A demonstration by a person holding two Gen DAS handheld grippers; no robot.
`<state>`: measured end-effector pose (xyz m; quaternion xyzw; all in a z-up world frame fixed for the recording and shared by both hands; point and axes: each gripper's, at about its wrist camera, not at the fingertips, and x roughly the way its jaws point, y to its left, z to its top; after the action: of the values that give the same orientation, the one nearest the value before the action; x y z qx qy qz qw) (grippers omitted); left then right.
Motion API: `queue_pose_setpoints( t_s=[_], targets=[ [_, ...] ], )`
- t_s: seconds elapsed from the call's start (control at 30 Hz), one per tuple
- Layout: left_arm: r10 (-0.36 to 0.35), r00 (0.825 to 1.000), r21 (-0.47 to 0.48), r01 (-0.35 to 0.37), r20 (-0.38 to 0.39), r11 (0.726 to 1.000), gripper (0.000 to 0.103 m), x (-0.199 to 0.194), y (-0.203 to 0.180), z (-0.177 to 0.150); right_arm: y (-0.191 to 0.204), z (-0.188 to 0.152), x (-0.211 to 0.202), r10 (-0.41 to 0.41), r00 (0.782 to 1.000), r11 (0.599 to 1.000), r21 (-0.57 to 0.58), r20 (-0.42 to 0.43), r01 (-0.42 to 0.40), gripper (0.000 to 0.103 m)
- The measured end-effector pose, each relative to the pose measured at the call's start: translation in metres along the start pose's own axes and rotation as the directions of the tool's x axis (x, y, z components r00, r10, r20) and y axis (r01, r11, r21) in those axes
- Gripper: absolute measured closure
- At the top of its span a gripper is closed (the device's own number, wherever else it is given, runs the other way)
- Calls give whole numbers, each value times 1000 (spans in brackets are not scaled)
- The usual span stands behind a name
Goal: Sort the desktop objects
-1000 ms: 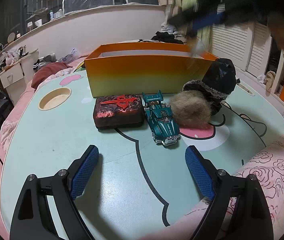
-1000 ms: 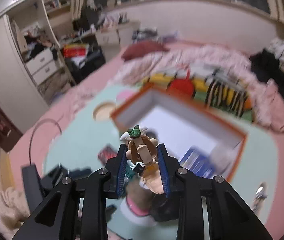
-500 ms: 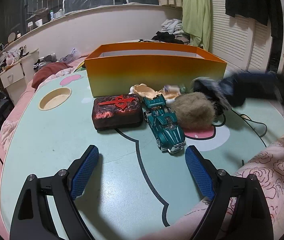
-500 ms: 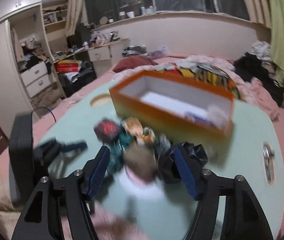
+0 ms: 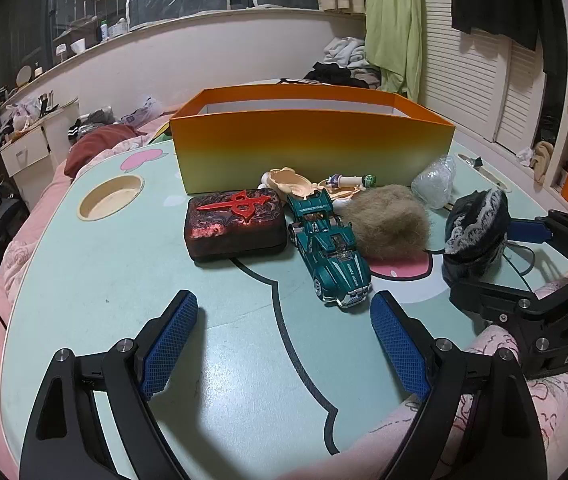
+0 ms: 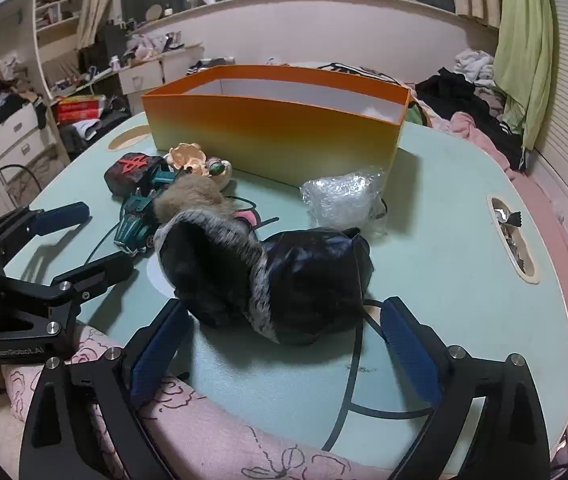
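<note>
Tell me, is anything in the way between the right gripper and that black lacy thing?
No. The right gripper is open with the black lacy pouch right between its fingers. The clear plastic wrap and the orange box lie farther back.

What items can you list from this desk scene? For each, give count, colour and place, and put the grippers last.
Box: 1, orange, table's far side.
Case: 1, dark red, before box.
Toy car: 1, teal, right of case.
Fur ball: 1, brown, right of car.
Figurine: 1, peach, lying by box.
Plastic wrap: 1, clear, near box's right end.
Lace-trimmed cloth: 1, black, between right gripper's fingers.
Table: 1, pale green.
Left gripper: open.
Right gripper: open.
</note>
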<state>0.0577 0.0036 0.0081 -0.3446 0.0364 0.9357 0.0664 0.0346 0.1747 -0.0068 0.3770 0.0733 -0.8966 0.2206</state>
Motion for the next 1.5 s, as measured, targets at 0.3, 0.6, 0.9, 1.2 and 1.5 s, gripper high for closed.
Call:
queue_pose_setpoints(
  t_s=[0.3, 0.6, 0.9, 1.2, 1.5],
  targets=[
    [0, 1000, 1, 0, 0, 1000, 15, 0, 0, 0, -2, 0, -1, 0, 1000, 1000, -2, -1, 0, 4],
    [0, 1000, 1, 0, 0, 1000, 15, 0, 0, 0, -1, 0, -1, 0, 1000, 1000, -2, -1, 0, 4],
    [0, 1000, 1, 0, 0, 1000, 15, -1, 0, 0, -1, -1, -1, 1, 1000, 1000, -3, -1, -1, 4],
    [-3, 1000, 5, 3, -8, 1000, 15, 1, 0, 1, 0, -1, -2, 1, 1000, 1000, -3, -1, -1, 4],
    [-115, 993, -6, 115, 10, 993, 16, -34, 10, 53, -1, -3, -3, 1, 1000, 1000, -4, 0, -1, 3]
  ],
)
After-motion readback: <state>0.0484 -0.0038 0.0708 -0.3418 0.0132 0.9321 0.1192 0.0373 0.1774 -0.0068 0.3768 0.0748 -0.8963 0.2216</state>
